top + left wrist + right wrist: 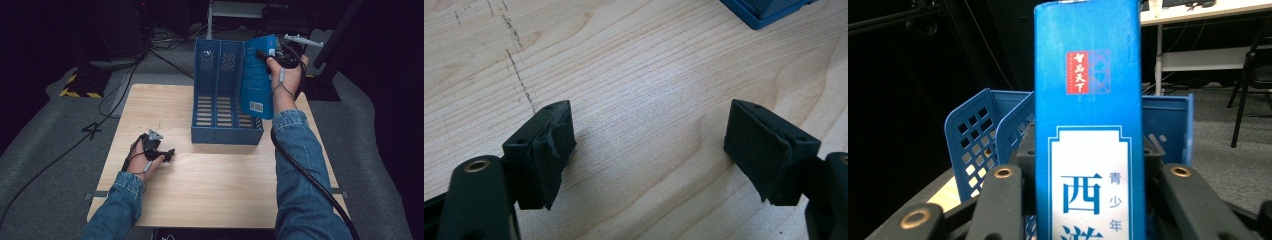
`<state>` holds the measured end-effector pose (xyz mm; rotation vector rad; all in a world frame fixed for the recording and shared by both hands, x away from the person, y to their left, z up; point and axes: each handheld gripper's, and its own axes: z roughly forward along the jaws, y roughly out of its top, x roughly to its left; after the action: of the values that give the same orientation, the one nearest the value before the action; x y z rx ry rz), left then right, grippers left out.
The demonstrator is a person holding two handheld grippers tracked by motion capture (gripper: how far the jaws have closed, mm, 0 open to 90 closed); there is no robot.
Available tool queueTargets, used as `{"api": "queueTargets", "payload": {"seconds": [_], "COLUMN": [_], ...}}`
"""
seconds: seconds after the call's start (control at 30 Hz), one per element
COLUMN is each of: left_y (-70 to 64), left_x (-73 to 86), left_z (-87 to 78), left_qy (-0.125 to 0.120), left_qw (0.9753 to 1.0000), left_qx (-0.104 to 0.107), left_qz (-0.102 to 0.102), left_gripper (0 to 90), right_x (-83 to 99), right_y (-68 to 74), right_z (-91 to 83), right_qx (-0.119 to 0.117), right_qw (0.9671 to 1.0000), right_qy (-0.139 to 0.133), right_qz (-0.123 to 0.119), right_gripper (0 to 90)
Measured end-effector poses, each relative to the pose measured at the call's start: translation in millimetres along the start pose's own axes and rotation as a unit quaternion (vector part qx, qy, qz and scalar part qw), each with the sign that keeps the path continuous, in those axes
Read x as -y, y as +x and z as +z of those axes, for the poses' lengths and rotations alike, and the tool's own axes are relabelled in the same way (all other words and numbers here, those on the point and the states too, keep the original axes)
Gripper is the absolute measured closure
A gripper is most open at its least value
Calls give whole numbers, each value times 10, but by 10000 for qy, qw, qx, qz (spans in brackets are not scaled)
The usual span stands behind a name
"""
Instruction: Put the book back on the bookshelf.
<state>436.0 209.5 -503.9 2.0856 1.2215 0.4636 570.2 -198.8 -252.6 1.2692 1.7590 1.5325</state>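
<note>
A blue book (257,80) is clamped by its spine in the right hand-held gripper (274,56) and held upright above the right end of the blue file rack (220,100) (its lower edge is at the rack's right compartment). The left hand-held gripper (167,155) lies on the bench (215,175), jaws wide apart, with bare wood around it.

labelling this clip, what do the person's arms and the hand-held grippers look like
Both sleeves are blue denim. Each hand-held gripper is black: the left hand-held gripper carries a grey three-cornered plate; its pads look scuffed. A thick black cable trails from the right hand-held gripper.
</note>
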Motion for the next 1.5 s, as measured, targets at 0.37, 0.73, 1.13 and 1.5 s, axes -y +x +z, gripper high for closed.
{"api": "queueTargets", "payload": {"seconds": [0.37, 0.73, 1.13, 1.5], "left_y": [0, -1, 0, -5], "left_x": [-1, 0, 0, 1], "left_z": [0, -1, -1, 0], "left_qy": [3, 2, 2, 4], "left_qw": [10000, 10000, 10000, 10000], "left_qx": [0, -6, -10, -2], "left_qz": [1, 6, 17, -9], "left_gripper": [207, 207, 207, 207], "right_x": [178, 209, 77, 304], "right_y": [-79, -109, 8, 59], "right_z": [103, 18, -90, 123], "right_qx": [-169, 57, 74, 179], "right_qw": [9996, 9992, 9959, 9972], "right_qy": [-233, -360, -819, -223], "right_qz": [8, -148, -371, -688], "right_gripper": [613, 613, 613, 605]}}
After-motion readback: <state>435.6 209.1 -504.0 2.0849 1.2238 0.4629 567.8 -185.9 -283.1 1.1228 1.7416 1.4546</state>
